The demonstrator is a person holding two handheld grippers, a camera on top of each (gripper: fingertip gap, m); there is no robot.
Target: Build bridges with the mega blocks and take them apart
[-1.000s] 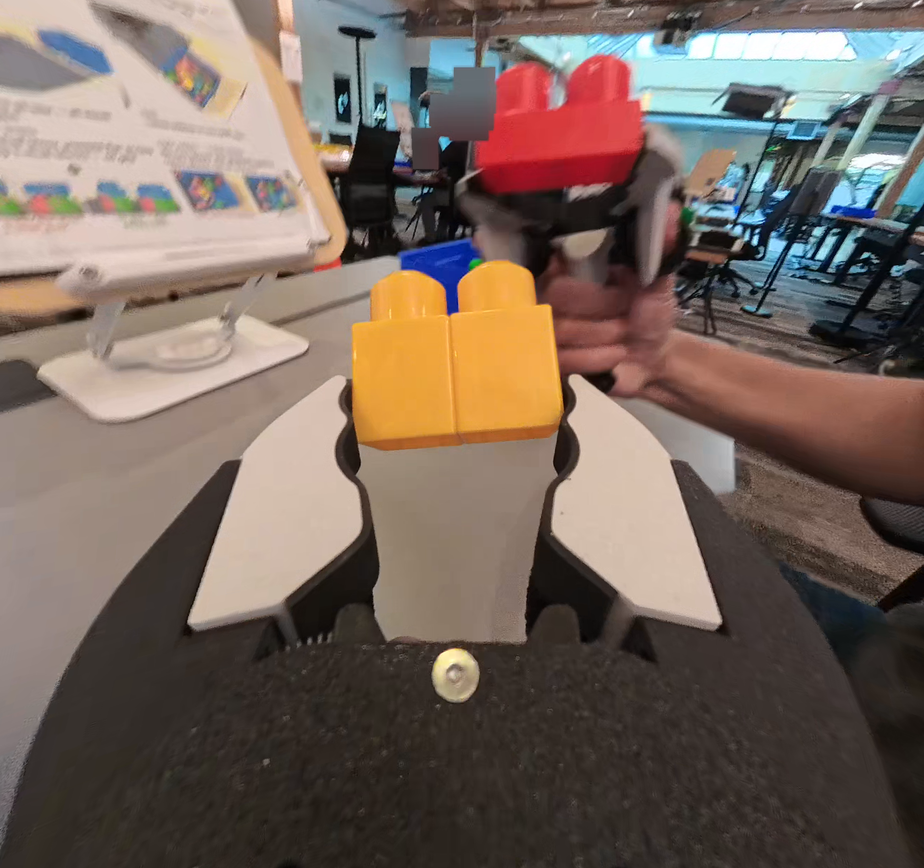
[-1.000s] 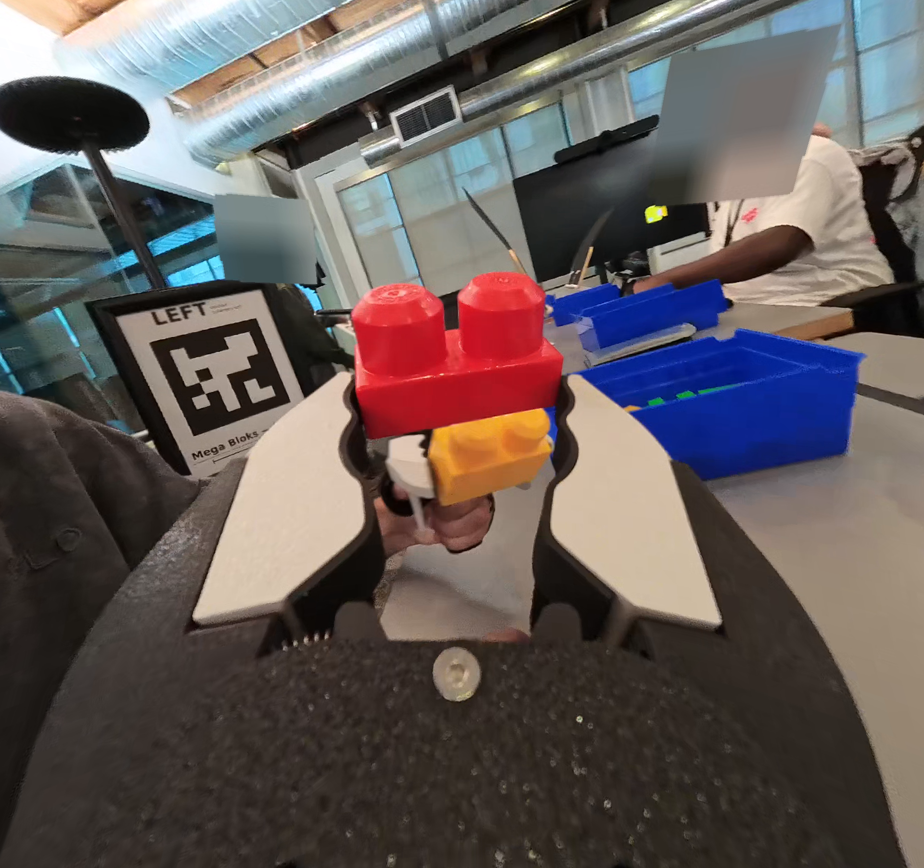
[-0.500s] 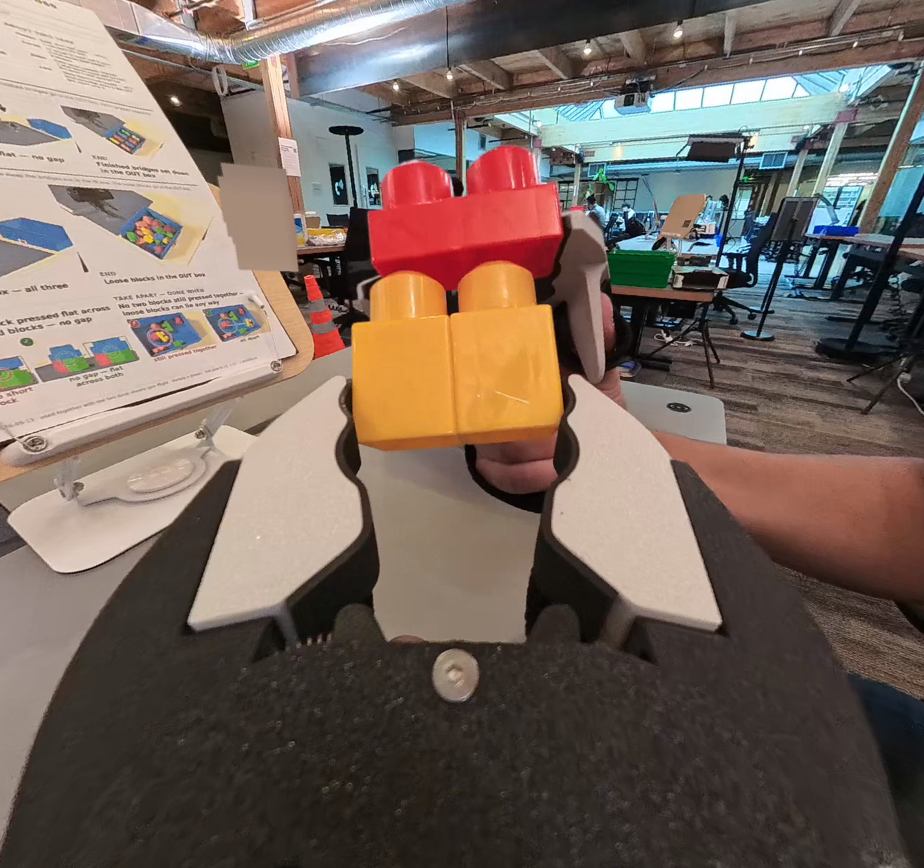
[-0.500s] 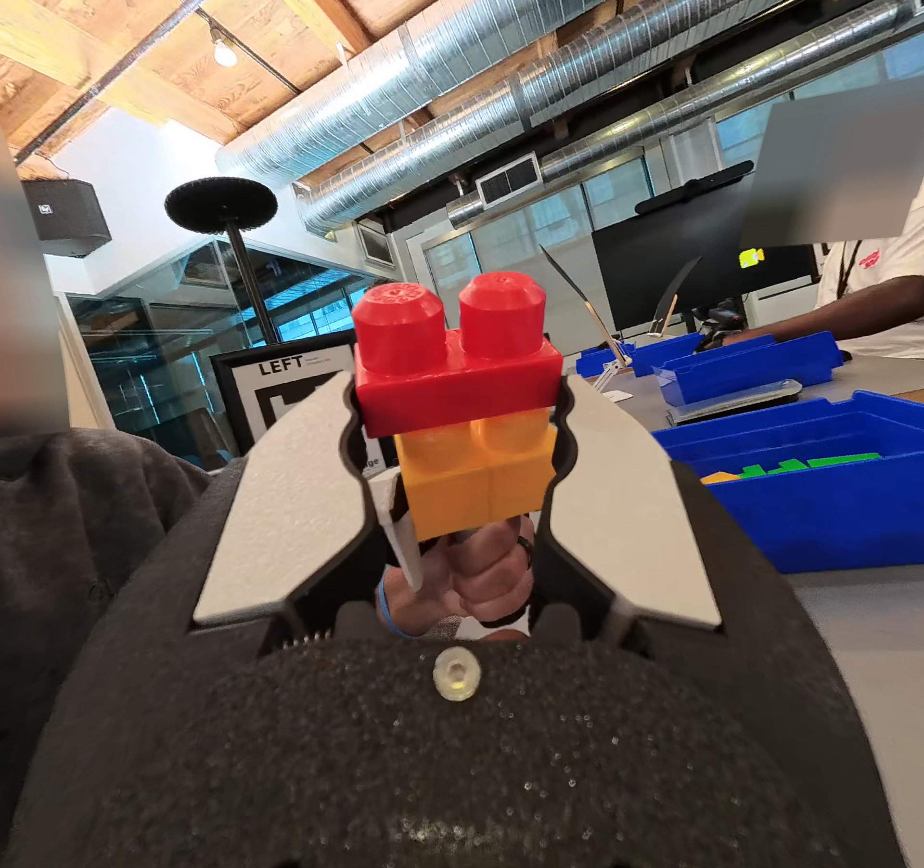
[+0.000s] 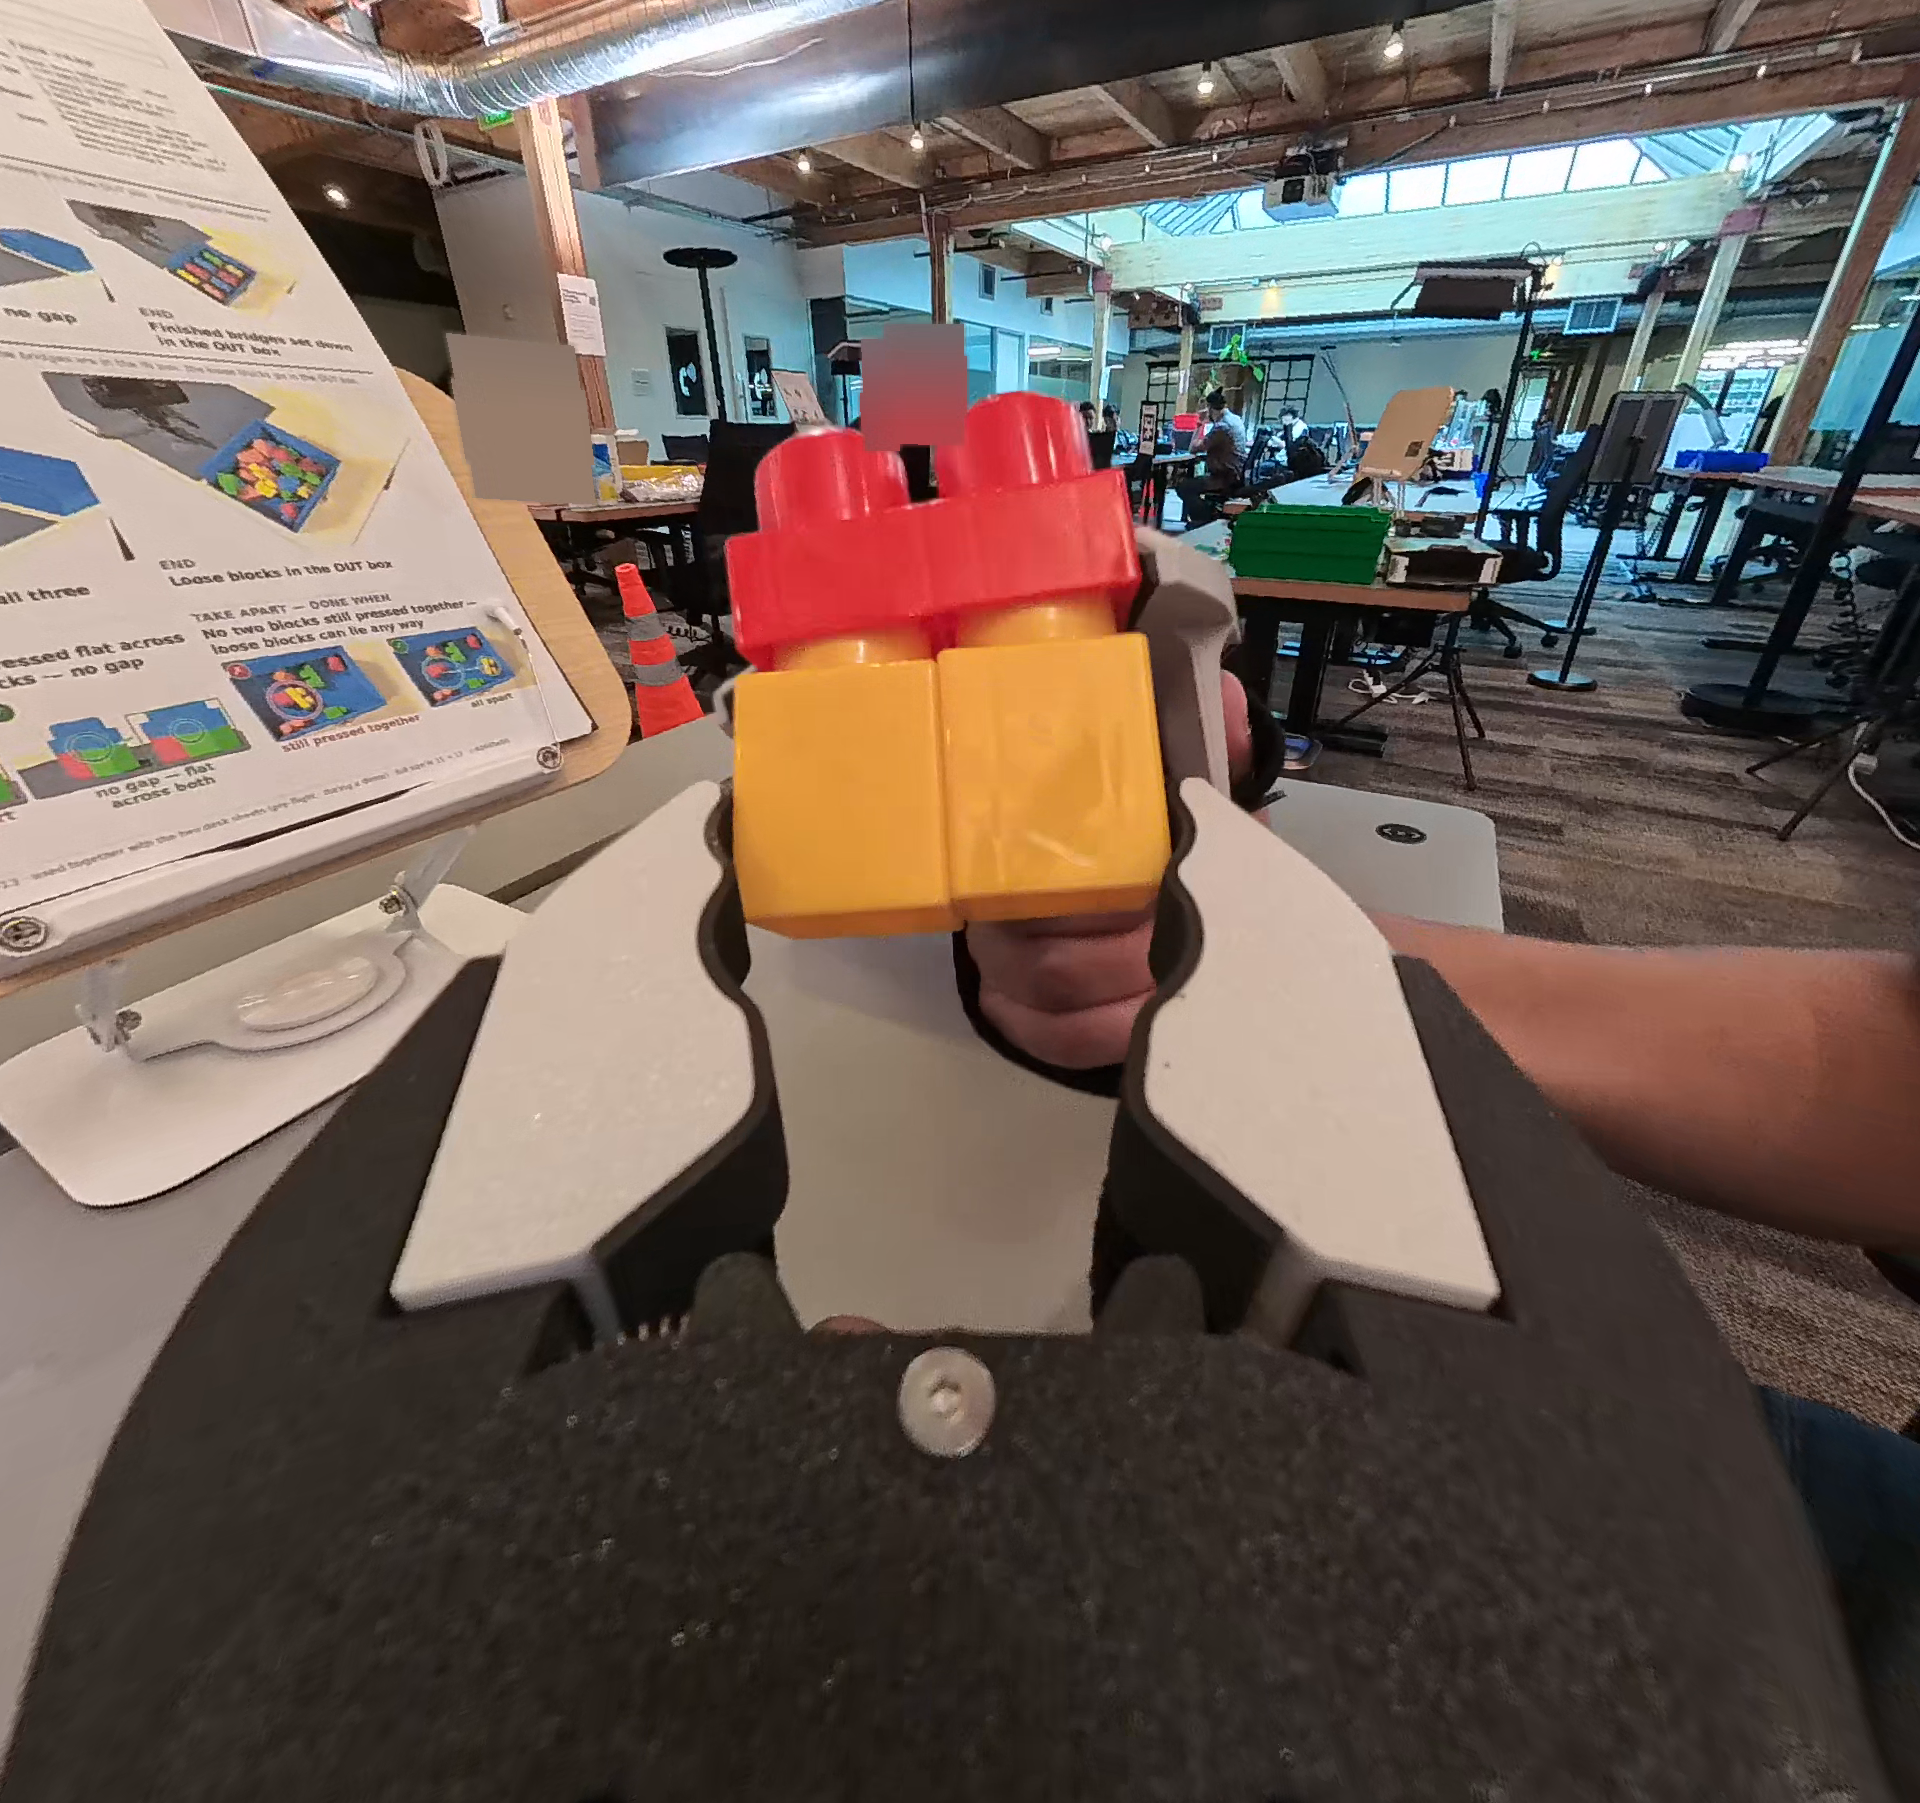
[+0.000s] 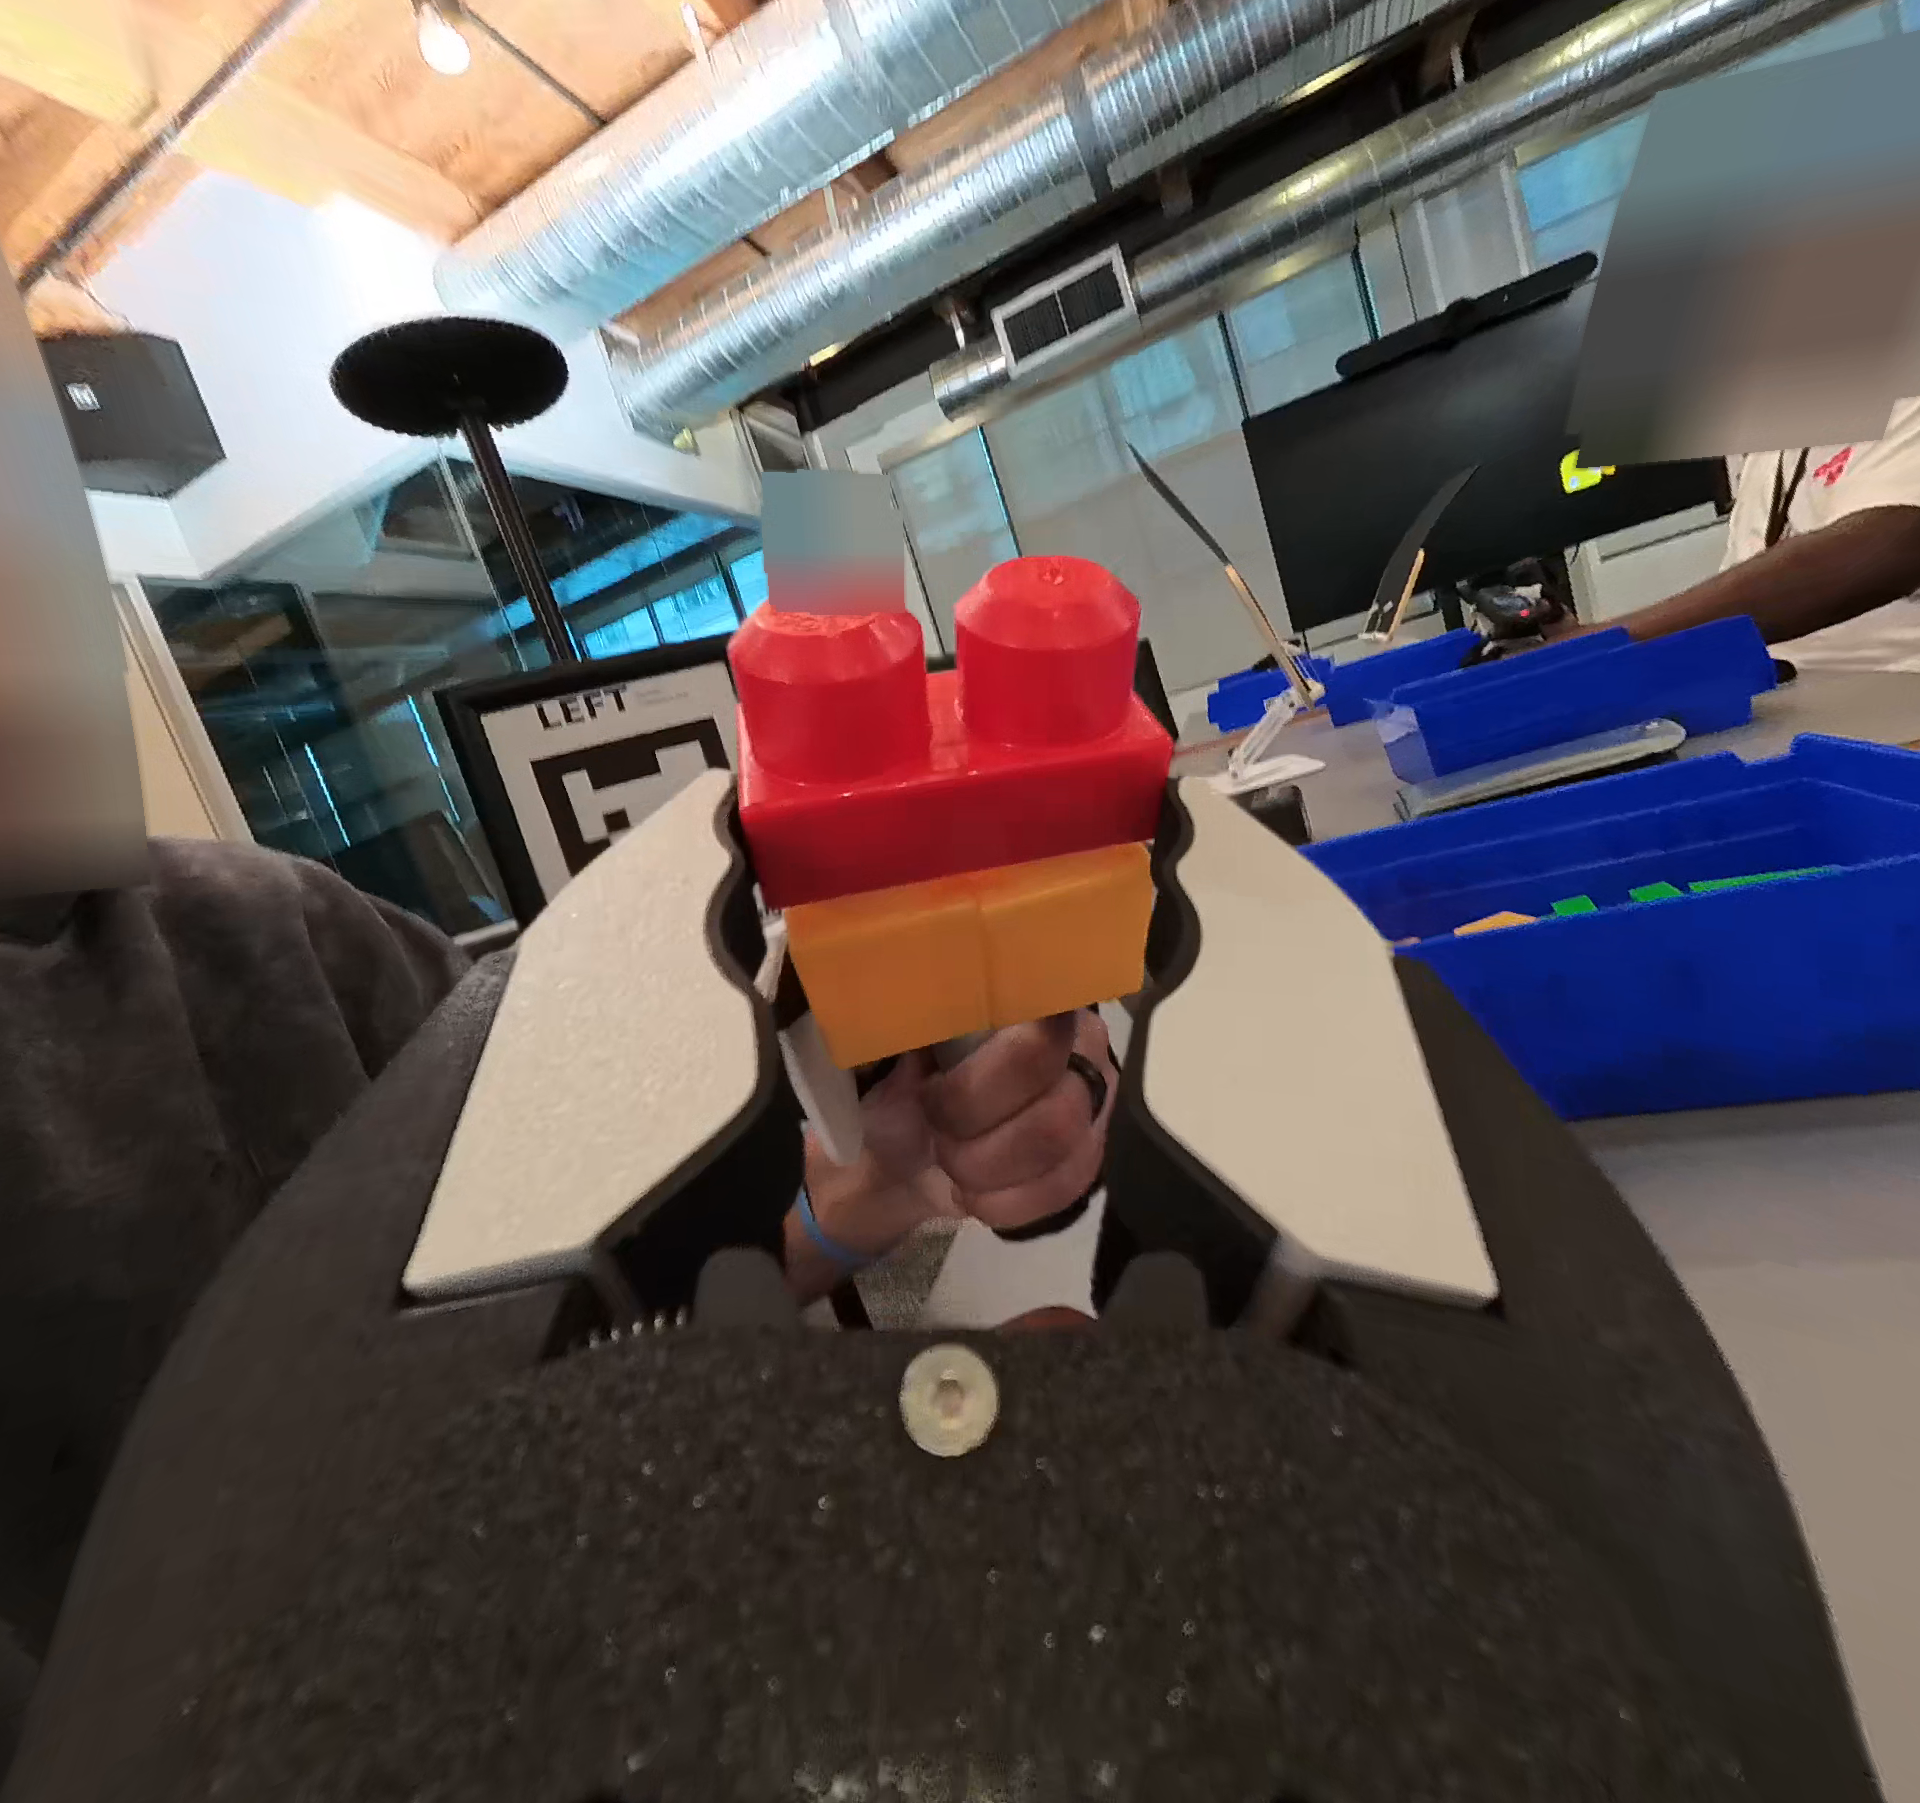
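Note:
My left gripper (image 5: 951,818) is shut on a yellow block (image 5: 945,787), both pads pressed on its sides. My right gripper (image 6: 951,808) is shut on a red block (image 6: 951,797). The red block (image 5: 930,558) sits over the yellow block's studs, slightly tilted, with the stud bases still showing. In the right wrist view the yellow block (image 6: 971,958) hangs directly under the red one, with the left gripper's finger (image 6: 821,1088) and a hand behind it. Both blocks are held up in the air between the grippers.
An instruction sheet on a stand (image 5: 208,527) is at the left. A grey table (image 5: 156,1286) lies below. A blue bin (image 6: 1683,943) with loose blocks is at the right, more blue bins (image 6: 1558,704) behind. A marker sign (image 6: 603,777) stands behind the red block. Both grippers' tips are close together, under 4 cm apart.
The red block has come down from above and behind onto the yellow block's studs. Both grippers rose and tilted upward, each keeping its block.

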